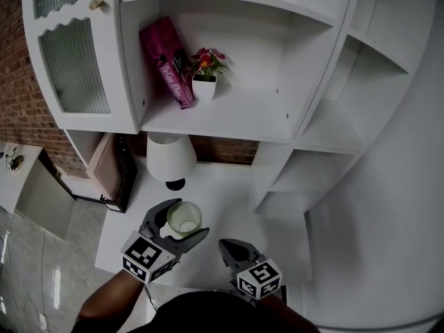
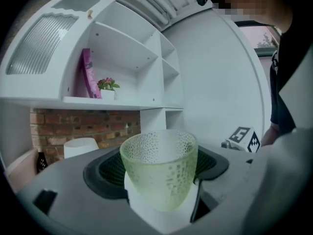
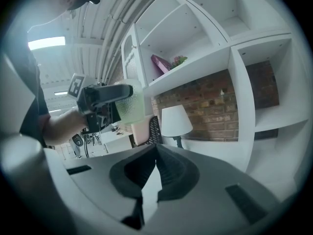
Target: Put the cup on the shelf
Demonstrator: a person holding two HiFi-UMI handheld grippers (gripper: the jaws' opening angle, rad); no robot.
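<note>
A pale green textured glass cup [image 1: 183, 218] sits upright between the jaws of my left gripper [image 1: 179, 220], which is shut on it; up close the cup [image 2: 160, 169] fills the left gripper view, and in the right gripper view the cup [image 3: 130, 104] hangs at the left. My right gripper [image 1: 231, 250] is shut and empty, low beside the left one; its jaws [image 3: 155, 158] meet at a point. The white shelf board [image 1: 229, 122] lies ahead and above, carrying a pink book [image 1: 167, 61] and a small potted flower [image 1: 205, 73].
A white lamp [image 1: 170, 157] stands on the white desk [image 1: 229, 207] under the shelf. A cabinet door with ribbed glass [image 1: 73, 64] closes the left side. Empty cubbies [image 1: 326, 127] are at the right. A brick wall [image 2: 78, 127] backs the desk.
</note>
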